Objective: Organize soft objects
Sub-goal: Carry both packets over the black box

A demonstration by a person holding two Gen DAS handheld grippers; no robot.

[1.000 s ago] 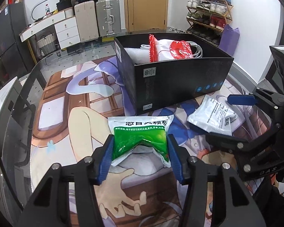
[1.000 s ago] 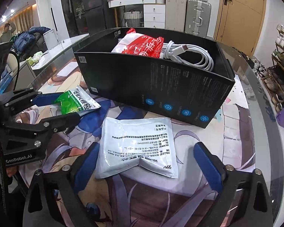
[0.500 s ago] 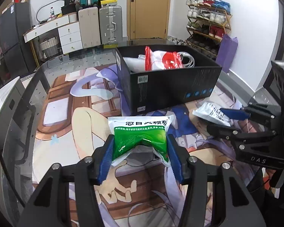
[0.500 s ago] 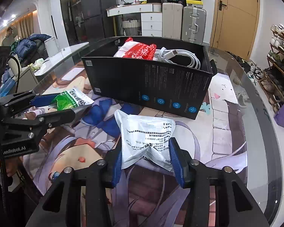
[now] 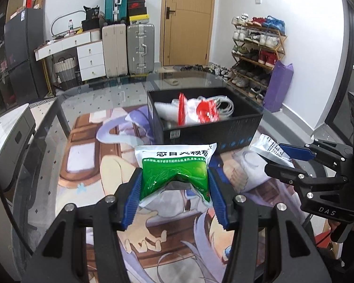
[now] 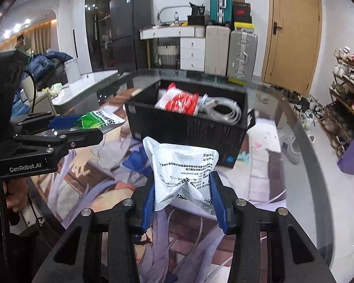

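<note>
My left gripper [image 5: 174, 189] is shut on a green and white soft pouch [image 5: 174, 165], held above the printed mat. My right gripper [image 6: 183, 194] is shut on a silvery white pouch [image 6: 183, 169], also lifted off the table. Each gripper shows in the other's view: the right one [image 5: 285, 159] with its white pouch [image 5: 269, 146] at the right, the left one [image 6: 82, 127] with the green pouch [image 6: 99, 119] at the left. Beyond both stands an open black box [image 5: 200, 133] holding a red and white bag [image 5: 200, 112] and a coiled white cable [image 6: 221, 112].
A printed mat [image 5: 89, 160] covers the glass table [image 5: 47, 122], whose curved edge runs along the left. Suitcases [image 5: 127, 47], a white dresser [image 5: 89, 56] and a shoe rack [image 5: 257, 47] stand across the room. A purple bag [image 5: 278, 87] leans by the rack.
My right gripper closed on the white pouch and lifted it off the mat. My left gripper rose with the green pouch. The black box now looks farther away in both views.
</note>
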